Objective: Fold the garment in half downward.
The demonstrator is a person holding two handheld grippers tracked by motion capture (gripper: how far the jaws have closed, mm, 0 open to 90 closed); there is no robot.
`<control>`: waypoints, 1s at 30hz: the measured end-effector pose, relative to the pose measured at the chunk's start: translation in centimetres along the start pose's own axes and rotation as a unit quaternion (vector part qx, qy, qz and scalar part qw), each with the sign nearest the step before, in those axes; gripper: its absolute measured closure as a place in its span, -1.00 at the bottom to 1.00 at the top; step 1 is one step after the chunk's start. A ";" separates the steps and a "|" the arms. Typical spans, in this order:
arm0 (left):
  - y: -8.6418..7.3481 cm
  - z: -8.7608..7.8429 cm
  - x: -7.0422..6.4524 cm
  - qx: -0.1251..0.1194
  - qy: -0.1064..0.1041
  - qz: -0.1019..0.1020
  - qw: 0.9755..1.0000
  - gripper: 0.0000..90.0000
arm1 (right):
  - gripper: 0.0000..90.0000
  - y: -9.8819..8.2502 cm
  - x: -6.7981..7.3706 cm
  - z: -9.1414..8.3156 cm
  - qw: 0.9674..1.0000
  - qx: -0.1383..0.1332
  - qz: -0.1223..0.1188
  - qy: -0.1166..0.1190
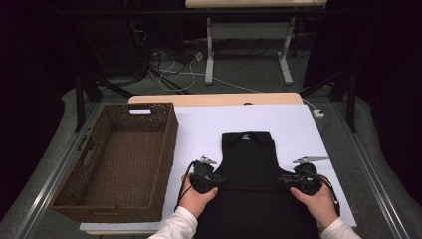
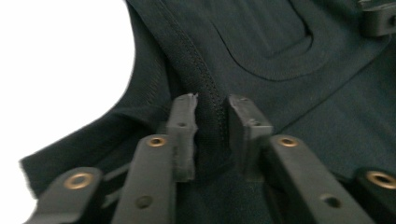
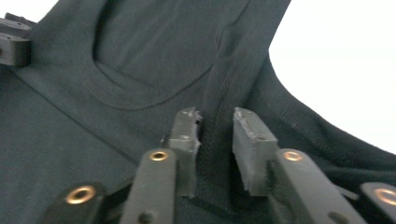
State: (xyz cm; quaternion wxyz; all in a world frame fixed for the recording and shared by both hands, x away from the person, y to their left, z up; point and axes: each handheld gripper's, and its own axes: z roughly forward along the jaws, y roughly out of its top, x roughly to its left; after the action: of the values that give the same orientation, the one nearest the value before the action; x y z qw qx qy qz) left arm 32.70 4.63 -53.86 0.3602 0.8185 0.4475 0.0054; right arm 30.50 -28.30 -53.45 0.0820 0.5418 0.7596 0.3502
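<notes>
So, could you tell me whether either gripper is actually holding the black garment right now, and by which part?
Neither holds it. The left gripper and right gripper each straddle a raised seam fold of the black garment, jaws parted, pads not pressing.

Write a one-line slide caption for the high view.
Two hand-held grippers, left and right, flank a black garment on the white table, wicker basket alongside.

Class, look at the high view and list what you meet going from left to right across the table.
wicker basket → left gripper → black garment → right gripper
</notes>
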 end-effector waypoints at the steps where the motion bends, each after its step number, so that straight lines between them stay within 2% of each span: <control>1: 0.2 -0.3 0.0 -0.003 0.003 0.001 1.000 0.45 | 0.44 0.2 0.0 -0.3 1.000 -0.004 0.001 0.001; 5: 1.5 -1.4 0.4 -0.014 0.012 0.001 1.000 0.23 | 0.26 1.0 -0.4 -1.1 1.000 -0.021 -0.004 0.002; 7: 2.2 -1.6 0.6 -0.021 0.024 0.012 0.999 0.12 | 0.14 1.5 -0.6 -1.2 1.000 -0.029 -0.008 0.003; 9: 3.0 -1.6 0.8 -0.025 0.041 0.028 0.998 0.00 | 0.03 2.2 -0.7 -1.0 0.999 -0.033 -0.034 -0.006; 11: 3.9 -1.4 1.0 -0.031 0.049 0.038 0.998 -0.08 | -0.09 3.0 -0.8 -0.7 0.997 -0.041 -0.058 -0.008; 12: 4.3 -1.2 1.0 -0.042 0.058 0.044 0.996 -0.13 | -0.10 3.4 -0.9 -0.5 0.997 -0.040 -0.069 -0.007; 14: 5.2 -1.0 1.3 -0.045 0.058 0.046 0.996 -0.18 | -0.15 4.3 -1.0 0.0 0.995 -0.039 -0.091 -0.009; 17: 6.4 -0.4 1.8 -0.048 0.054 0.047 0.996 -0.23 | -0.16 5.6 -1.1 0.7 0.993 -0.030 -0.115 -0.014; 21: 8.1 0.5 2.3 -0.042 0.047 0.055 0.996 -0.23 | -0.12 7.3 -1.4 1.6 0.992 -0.021 -0.123 -0.019; 24: 9.3 1.3 2.7 -0.048 0.062 0.067 0.995 -0.24 | -0.08 8.5 -1.8 2.2 0.991 -0.040 -0.125 -0.027; 27: 10.3 2.0 3.3 -0.051 0.068 0.079 0.993 -0.27 | -0.05 9.5 -2.4 3.0 0.990 -0.062 -0.121 -0.025; 30: 11.1 2.7 3.9 -0.047 0.075 0.079 0.993 -0.27 | -0.02 10.3 -3.0 3.9 0.989 -0.067 -0.130 -0.028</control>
State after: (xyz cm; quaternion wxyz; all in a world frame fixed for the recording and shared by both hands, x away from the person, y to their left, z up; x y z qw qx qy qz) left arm 44.07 2.14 -50.49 0.3627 0.8304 0.4067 0.1161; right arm 41.58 -27.48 -50.71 0.1845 0.4418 0.7955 0.3714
